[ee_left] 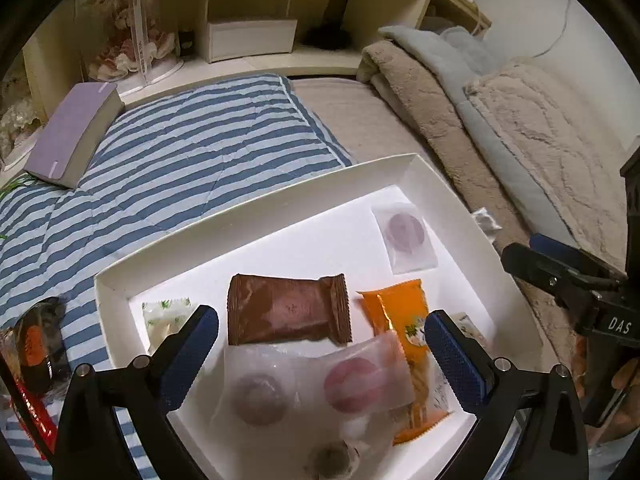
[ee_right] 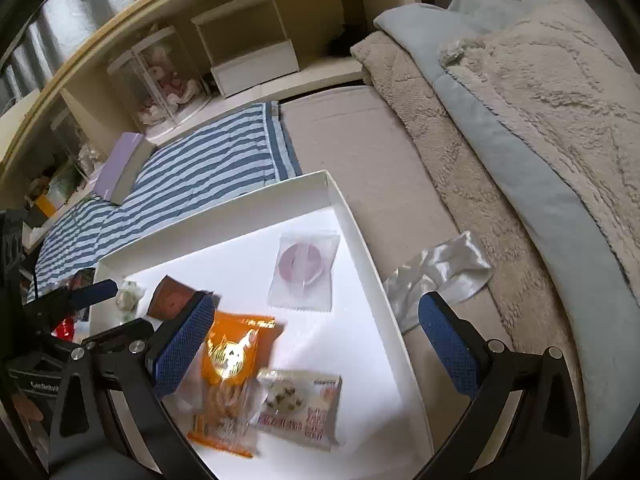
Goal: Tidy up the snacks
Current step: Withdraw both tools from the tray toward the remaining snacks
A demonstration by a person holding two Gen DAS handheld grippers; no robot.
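A white tray (ee_left: 120, 284) lies on the bed and holds several snacks: a brown packet (ee_left: 286, 308), an orange packet (ee_left: 404, 312), clear packets with round purple and pink cakes (ee_left: 406, 236) (ee_left: 352, 384), and a green-white candy (ee_left: 164, 314). My left gripper (ee_left: 320, 350) is open and empty above the tray's near part. My right gripper (ee_right: 316, 340) is open and empty over the tray's right side (ee_right: 372, 256), above the orange packet (ee_right: 230, 364) and a pink-printed packet (ee_right: 304, 408). The right gripper also shows in the left wrist view (ee_left: 568, 276).
A striped blue quilt (ee_left: 180, 152) lies left of the tray with a lilac box (ee_left: 72, 132) on it. More packets (ee_left: 36, 352) lie left of the tray. A silver wrapper (ee_right: 444, 268) lies right of it. Folded blankets (ee_right: 520, 120) and shelves (ee_left: 248, 36) stand beyond.
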